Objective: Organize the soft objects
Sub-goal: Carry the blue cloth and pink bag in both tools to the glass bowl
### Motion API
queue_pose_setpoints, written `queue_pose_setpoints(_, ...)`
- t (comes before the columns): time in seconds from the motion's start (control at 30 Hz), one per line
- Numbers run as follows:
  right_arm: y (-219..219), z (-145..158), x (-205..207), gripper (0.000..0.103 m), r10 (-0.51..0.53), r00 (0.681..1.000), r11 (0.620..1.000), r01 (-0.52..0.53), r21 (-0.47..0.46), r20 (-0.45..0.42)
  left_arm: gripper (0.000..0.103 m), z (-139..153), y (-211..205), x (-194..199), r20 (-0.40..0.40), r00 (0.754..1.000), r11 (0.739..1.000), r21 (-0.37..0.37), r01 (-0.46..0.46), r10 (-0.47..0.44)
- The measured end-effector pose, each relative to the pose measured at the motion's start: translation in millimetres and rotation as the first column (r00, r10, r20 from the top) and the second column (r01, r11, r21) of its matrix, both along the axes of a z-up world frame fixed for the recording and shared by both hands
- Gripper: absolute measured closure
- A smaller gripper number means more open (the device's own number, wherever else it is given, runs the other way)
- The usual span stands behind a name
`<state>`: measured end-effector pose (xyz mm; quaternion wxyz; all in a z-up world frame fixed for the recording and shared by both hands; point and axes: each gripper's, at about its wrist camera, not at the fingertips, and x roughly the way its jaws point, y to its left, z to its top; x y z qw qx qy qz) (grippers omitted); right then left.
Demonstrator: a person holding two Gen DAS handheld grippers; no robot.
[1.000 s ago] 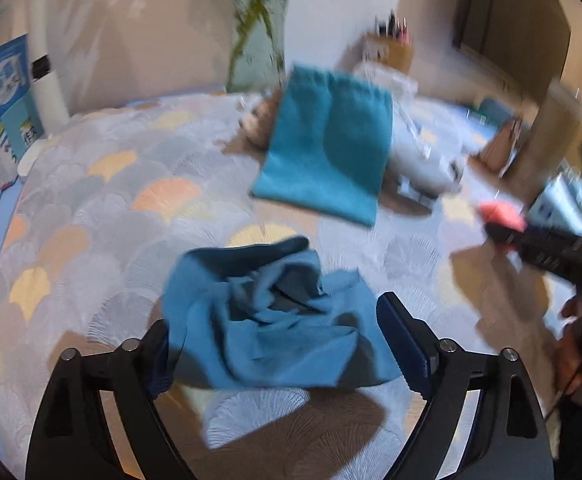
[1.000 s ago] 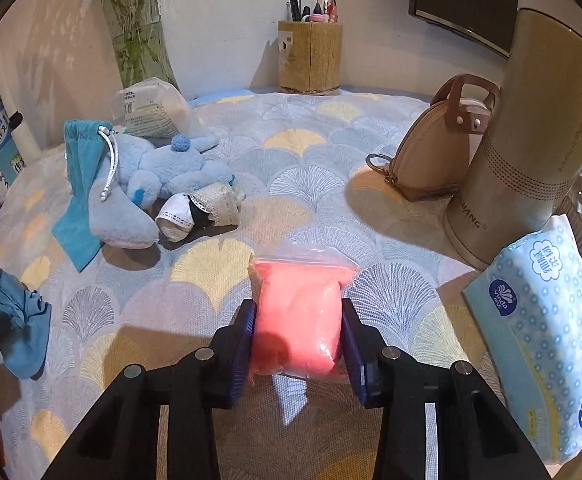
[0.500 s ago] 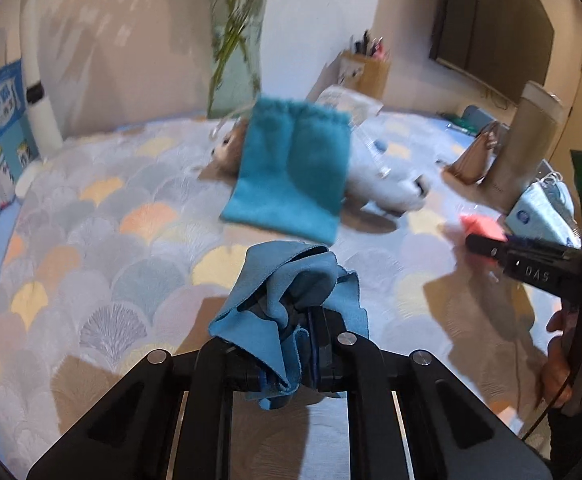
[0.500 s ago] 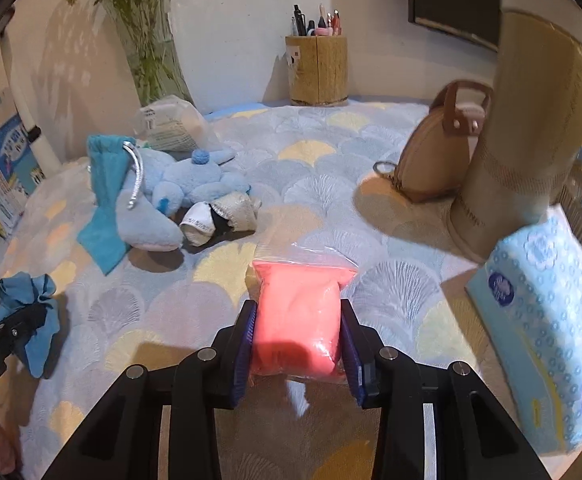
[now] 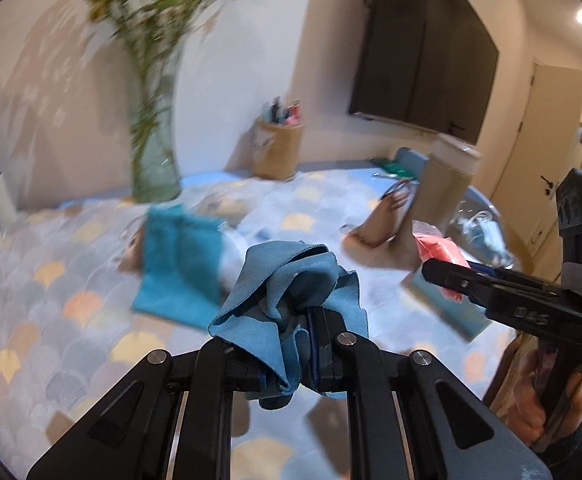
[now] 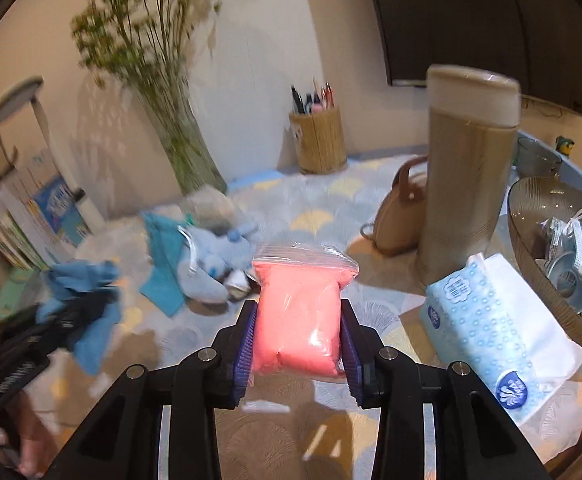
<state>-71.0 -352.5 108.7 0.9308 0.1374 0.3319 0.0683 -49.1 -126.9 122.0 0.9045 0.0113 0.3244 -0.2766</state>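
My left gripper (image 5: 289, 350) is shut on a crumpled blue cloth (image 5: 291, 280), which bunches up over the fingertips and hangs clear of the table. The same cloth (image 6: 81, 292) shows at the left of the right wrist view. My right gripper (image 6: 297, 332) is shut on a pink soft pack in a clear zip bag (image 6: 299, 312), lifted off the patterned tablecloth (image 6: 195, 332). In the left wrist view that pink pack (image 5: 439, 252) sits at the right. A teal drawstring pouch (image 5: 183, 264) and a light-blue plush toy (image 6: 207, 264) lie behind on the table.
A tall beige cylinder (image 6: 463, 184), a tan handbag (image 6: 399, 212) and a blue tissue pack (image 6: 487, 332) stand at the right. A glass bowl (image 6: 531, 280) holds face masks. A vase of stems (image 6: 187, 148), a pen holder (image 6: 319, 140) and books (image 6: 31, 224) line the wall.
The left gripper closed on the blue cloth and raised it off the table. The right gripper lifted the pink pack; both views now look higher across the room.
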Motion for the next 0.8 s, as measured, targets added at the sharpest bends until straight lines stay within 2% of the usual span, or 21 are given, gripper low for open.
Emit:
queue_pose_setpoints(0.07,-10.2,12.6,-9.1,0.065,-0.004,0.999,0.999,0.002,0.035,0.041,0.092,10.2,-18.2,-3.8,0.017,0.999,1.000,-0.005,0.028,-0.028)
queue_pose_setpoints(0.27,-38.5,39.1,-35.6,0.065,-0.067,0.988,0.998,0.066,0.010,0.142,0.092,38.8,-77.8,-18.8,0.073,0.991,0.993,-0.009,0.114,-0.113)
queue_pose_setpoints(0.37,-63.7,52.5,-49.4,0.065,-0.128,0.974,0.991,0.131,-0.003,0.185,0.092,53.1,-114.8,-27.4,0.099,0.980,0.985,-0.008,0.174,-0.172)
queue_pose_setpoints(0.5,-112.7,66.2,-67.3,0.065,-0.255,0.941,0.964,0.265,-0.013,0.221,0.092,68.2,-173.4,-40.2,0.124,0.956,0.964,0.015,0.267,-0.267)
queue_pose_setpoints(0.57,-141.6,68.0,-73.4,0.065,-0.306,0.928,0.951,0.307,0.028,0.212,0.092,71.0,-201.1,-46.2,0.137,0.943,0.953,0.044,0.301,-0.304)
queue_pose_setpoints(0.67,-191.3,66.5,-86.0,0.065,-0.343,0.916,0.935,0.312,0.168,0.209,0.092,71.4,-239.6,-51.3,0.130,0.927,0.936,0.073,0.345,-0.352)
queue_pose_setpoints(0.8,-234.6,64.3,-92.3,0.065,-0.440,0.879,0.893,0.407,0.191,0.185,0.092,74.3,-280.8,-51.1,0.125,0.913,0.922,0.074,0.381,-0.388)
